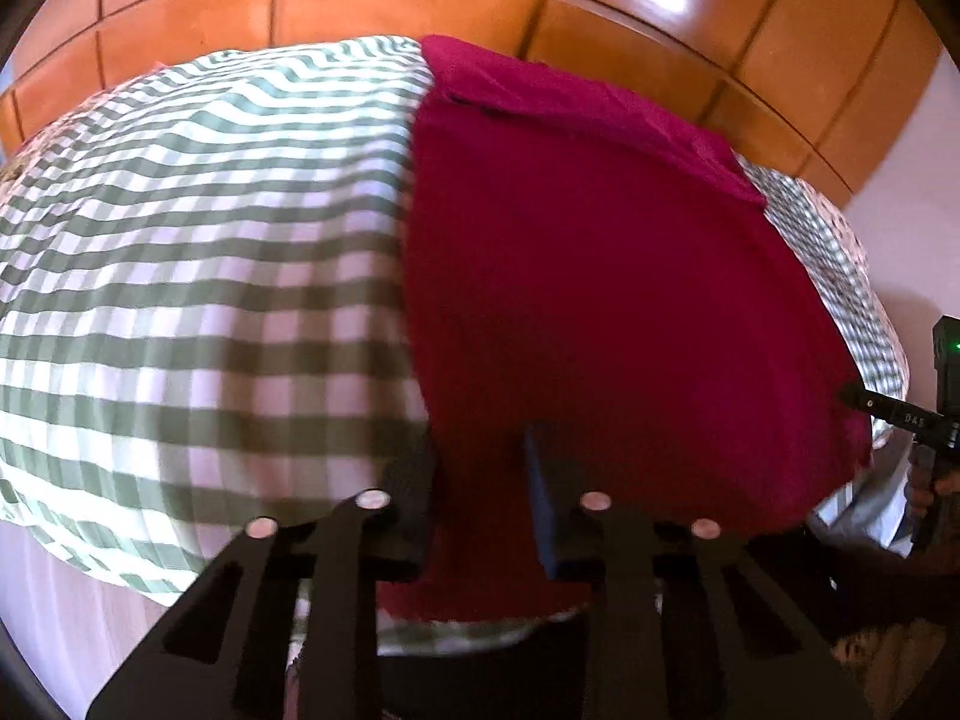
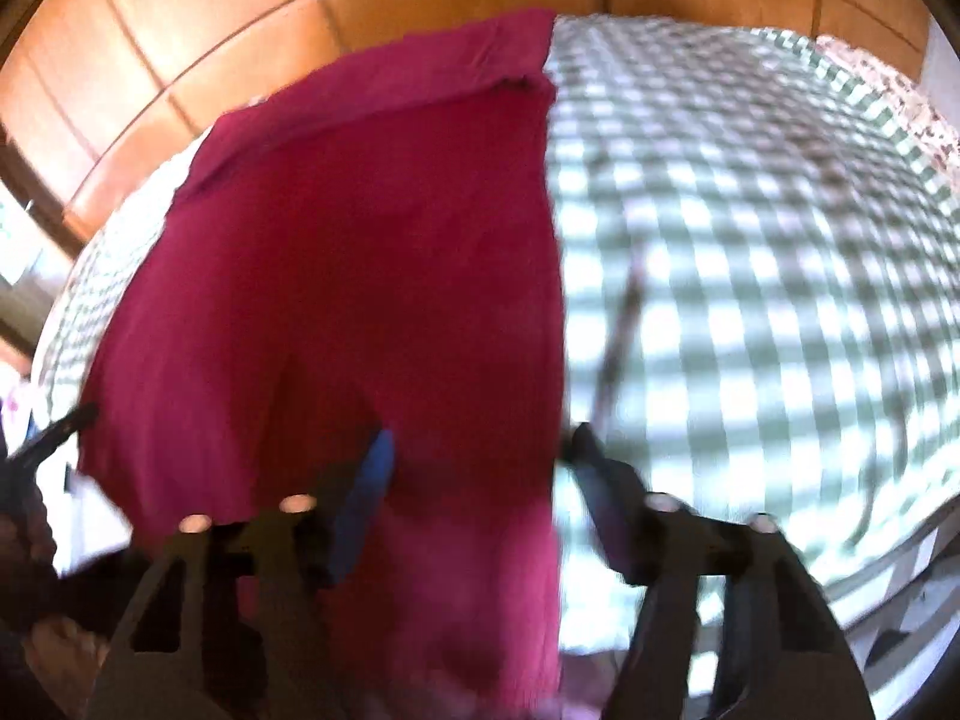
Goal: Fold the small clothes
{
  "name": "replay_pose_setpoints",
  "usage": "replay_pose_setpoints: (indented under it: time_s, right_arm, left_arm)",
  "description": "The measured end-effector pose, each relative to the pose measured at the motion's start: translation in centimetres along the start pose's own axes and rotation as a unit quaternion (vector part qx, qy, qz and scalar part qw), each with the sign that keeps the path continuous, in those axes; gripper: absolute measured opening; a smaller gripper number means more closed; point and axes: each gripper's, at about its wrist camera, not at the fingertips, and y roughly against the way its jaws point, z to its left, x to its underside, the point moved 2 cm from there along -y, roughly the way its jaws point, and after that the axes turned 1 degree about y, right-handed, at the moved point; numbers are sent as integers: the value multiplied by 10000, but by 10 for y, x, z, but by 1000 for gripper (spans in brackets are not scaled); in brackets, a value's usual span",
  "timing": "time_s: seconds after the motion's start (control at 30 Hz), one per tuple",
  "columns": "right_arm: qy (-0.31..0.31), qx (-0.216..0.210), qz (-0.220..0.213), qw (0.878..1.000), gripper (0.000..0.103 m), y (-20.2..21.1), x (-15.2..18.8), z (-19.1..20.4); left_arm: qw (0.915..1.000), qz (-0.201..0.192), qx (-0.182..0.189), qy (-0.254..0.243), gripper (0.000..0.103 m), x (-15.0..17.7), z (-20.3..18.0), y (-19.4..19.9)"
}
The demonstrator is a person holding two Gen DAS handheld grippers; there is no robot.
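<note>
A magenta garment [image 1: 600, 276] lies spread flat on a bed covered with a green-and-white checked sheet [image 1: 198, 276], its far end folded over into a band near the wooden headboard [image 1: 420, 6]. The left tongs [image 1: 480, 468] sit at the garment's near left corner, jaws drawn narrow with the red cloth filling the slim gap between them; the blur leaves me unable to say whether the pads actually pinch it. The right tongs [image 2: 474, 468] hang over the near right edge of the same garment [image 2: 360, 276], jaws standing apart, one finger over the cloth and the other out past its edge above the sheet [image 2: 750, 276]; the pads do not press it. A hand [image 1: 942, 492] carries the right tongs, seen from the left wrist view.
</note>
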Motion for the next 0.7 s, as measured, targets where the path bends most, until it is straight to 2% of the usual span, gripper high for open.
replay_pose_setpoints:
  time_s: [0.03, 0.07, 0.1, 0.2, 0.33, 0.4, 0.5, 0.6, 0.7]
  right_arm:
    - [60, -49, 140, 9999, 25, 2, 7, 3]
    - [101, -57, 208, 9997, 19, 2, 11, 4]
    - [121, -89, 254, 9996, 9, 3, 12, 5]
    - [74, -346, 110, 9993, 8, 13, 2, 10]
    - [47, -651, -428, 9969, 8, 28, -41, 19]
    - [30, -692, -635, 9956, 8, 28, -65, 21]
    - [-102, -579, -847, 9947, 8, 19, -101, 17]
    - [-285, -477, -840, 9949, 8, -4, -136, 10]
    - [-407, -375, -810, 9952, 8, -26, -164, 4]
  left_arm:
    - [10000, 6, 23, -37, 12, 0, -2, 1]
    - [10000, 13, 74, -43, 11, -3, -4, 3]
    - [9999, 13, 167, 0, 11, -7, -5, 5]
    - [9982, -106, 540, 238, 10, -24, -2, 17]
    - [9910, -468, 1076, 644, 10, -56, 7, 32]
    - [9886, -599, 1161, 746, 9, -72, 10, 31]
    - [9873, -797, 1088, 841, 4, -105, 14, 19]
    - [9869, -843, 971, 977, 4, -143, 18, -2]
    - [9882, -873, 670, 1062, 4, -180, 21, -29]
